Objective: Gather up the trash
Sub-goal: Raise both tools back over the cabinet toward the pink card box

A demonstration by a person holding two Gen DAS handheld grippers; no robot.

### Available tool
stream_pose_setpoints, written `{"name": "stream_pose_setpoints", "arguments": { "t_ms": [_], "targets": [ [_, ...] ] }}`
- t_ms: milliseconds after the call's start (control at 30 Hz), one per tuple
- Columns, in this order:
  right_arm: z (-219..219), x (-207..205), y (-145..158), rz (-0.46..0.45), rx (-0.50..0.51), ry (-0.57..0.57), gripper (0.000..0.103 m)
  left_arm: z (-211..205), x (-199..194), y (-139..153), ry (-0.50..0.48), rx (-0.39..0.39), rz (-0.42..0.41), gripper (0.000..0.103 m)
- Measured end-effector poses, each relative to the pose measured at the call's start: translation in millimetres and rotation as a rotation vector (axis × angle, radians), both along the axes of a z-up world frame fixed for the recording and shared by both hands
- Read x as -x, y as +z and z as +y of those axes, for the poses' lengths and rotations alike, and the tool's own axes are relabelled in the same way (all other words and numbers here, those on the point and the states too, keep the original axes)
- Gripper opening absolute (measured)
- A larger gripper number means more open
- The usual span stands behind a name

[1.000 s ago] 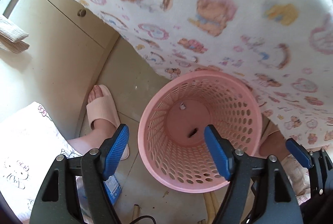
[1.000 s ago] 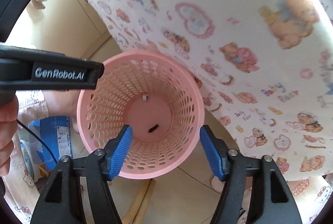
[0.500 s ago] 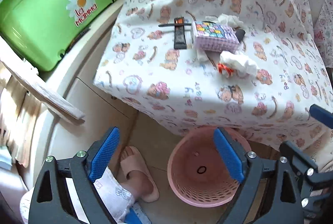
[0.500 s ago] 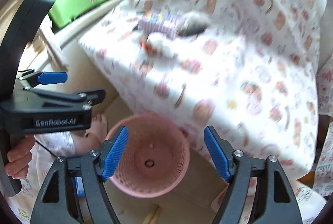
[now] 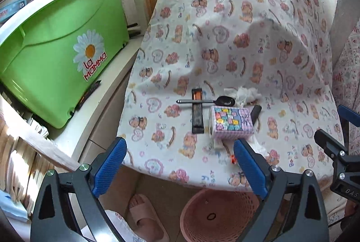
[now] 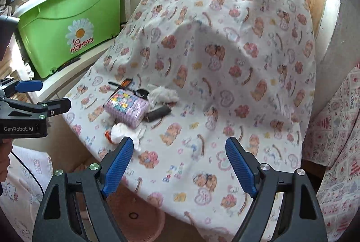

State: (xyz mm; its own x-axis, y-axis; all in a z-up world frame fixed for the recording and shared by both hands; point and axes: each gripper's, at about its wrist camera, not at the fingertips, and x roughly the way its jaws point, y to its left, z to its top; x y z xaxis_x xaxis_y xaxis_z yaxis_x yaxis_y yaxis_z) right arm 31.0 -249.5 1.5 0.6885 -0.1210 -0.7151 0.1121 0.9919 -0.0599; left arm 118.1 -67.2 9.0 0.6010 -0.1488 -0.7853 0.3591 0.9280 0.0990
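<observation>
Fingers on both grippers are spread wide and hold nothing: the left gripper (image 5: pixel 180 165) and the right gripper (image 6: pixel 178 166) now look across the cloth-covered surface (image 5: pixel 225 44), where a second ago both cameras stared straight down into the pink bin (image 5: pixel 216 217). That swing up suggests a drop into the bin is finished and the search for the next piece has begun.

From the left view, the trash sits around 1 o'clock of the fingers. A crumpled tissue (image 5: pixel 247 94) lies behind a purple pack (image 5: pixel 230 121), beside a dark spoon (image 5: pixel 207 101) that crosses a black sachet (image 5: pixel 197 113). In the right view, a second white wad (image 6: pixel 126 131) with an orange scrap (image 6: pixel 108 136) lies at the surface's near edge, just beyond the left finger at about 11 o'clock, nearest to either gripper. A dark tube (image 6: pixel 158 113) rests against the pack. The bin stands on the floor under that edge, at 6 o'clock, so carries should be short. A green tub (image 5: pixel 60 46) sits at 10 o'clock.
</observation>
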Motion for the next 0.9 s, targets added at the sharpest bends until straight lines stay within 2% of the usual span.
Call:
{"name": "stream_pose_setpoints", "arguments": {
  "t_ms": [167, 267, 367, 567, 667, 700, 800, 867, 900],
  "targets": [
    [-11, -9, -4, -0.055, -0.035, -0.032, 0.085, 0, -9, -20, 0.008, 0.019, -0.004, 0.098],
    [-17, -10, -23, -0.050, -0.042, -0.069, 0.085, -3, -16, -46, 0.004, 0.006, 0.098, 0.098],
    [-27, -18, -39, 0.008, -0.092, -0.087, 0.085, -2, -20, -56, 0.008, 0.036, 0.156, 0.098],
    [-41, -20, -45, 0.011, -0.093, -0.131, 0.085, 5, -30, -52, 0.070, 0.066, 0.117, 0.098],
    [-43, -20, -45, 0.011, -0.106, -0.131, 0.085, 11, -37, -49, 0.094, 0.106, 0.119, 0.097],
    [-42, -20, -46, 0.014, -0.104, -0.128, 0.085, 13, -40, -48, 0.099, 0.126, 0.125, 0.096],
    [-37, -22, -49, 0.028, -0.096, -0.115, 0.085, 11, -51, -47, 0.096, 0.193, 0.163, 0.081],
    [-32, -23, -52, 0.038, -0.091, -0.102, 0.085, 7, -61, -48, 0.084, 0.234, 0.212, 0.065],
    [-30, -24, -52, 0.040, -0.087, -0.096, 0.085, 6, -65, -49, 0.086, 0.251, 0.233, 0.062]
  ]
}}
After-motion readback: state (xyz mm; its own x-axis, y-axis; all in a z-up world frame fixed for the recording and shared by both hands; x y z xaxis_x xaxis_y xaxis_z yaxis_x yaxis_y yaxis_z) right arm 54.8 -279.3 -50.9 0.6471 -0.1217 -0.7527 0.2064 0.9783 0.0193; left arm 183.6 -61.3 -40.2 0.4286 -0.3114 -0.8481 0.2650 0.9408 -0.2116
